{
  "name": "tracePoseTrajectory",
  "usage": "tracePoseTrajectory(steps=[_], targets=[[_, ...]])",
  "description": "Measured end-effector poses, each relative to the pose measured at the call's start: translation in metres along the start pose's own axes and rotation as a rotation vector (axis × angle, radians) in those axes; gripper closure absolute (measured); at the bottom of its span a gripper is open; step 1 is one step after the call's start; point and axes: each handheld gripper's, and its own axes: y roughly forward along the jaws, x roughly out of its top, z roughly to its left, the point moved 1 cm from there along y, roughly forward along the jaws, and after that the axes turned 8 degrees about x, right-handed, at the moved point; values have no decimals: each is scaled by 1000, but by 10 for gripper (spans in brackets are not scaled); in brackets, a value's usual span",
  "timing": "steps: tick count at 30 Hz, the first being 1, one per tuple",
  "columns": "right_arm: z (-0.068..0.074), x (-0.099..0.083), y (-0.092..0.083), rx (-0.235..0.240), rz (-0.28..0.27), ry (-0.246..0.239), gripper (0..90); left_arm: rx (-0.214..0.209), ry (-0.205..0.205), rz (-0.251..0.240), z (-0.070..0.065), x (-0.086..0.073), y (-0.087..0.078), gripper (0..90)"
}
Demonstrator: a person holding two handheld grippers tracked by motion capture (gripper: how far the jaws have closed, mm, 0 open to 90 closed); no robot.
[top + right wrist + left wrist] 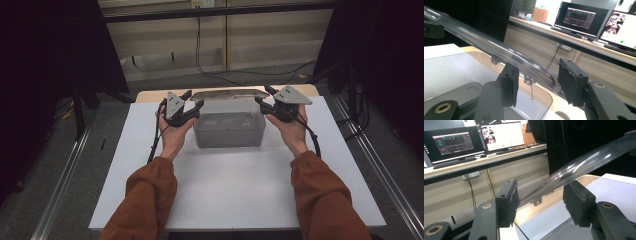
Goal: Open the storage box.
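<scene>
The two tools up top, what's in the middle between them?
In the high view, the clear lid spans from left tool to right tool, above the clear box.

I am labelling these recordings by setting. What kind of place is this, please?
Probably a lab or data-recording workstation, not a home. Computer monitors stand on a long bench behind the white table, dark curtains hang at both sides, and a person works a clear plastic box with handheld grippers.
</scene>
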Motion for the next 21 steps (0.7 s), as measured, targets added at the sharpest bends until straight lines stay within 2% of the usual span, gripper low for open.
tracePoseTrajectory(steps=[2, 3, 5, 11, 13, 21], targets=[[-3, -2, 1, 0, -2, 12, 510, -2, -2, 0, 1, 0, 2, 473], [-5, -3, 1, -9, 4, 23, 512, 1, 15, 6, 2, 0, 4, 484], [-7, -4, 1, -2, 2, 37, 520, -4, 20, 2, 3, 1, 6, 510], [-11, -4, 4, 5, -14, 75, 534, -13, 8, -5, 4, 3, 10, 533], [-13, -3, 6, 10, -16, 82, 548, -9, -6, -7, 5, 2, 12, 534], [-22, -4, 20, 31, -13, 111, 578, 5, -12, 6, 13, -3, 23, 534]])
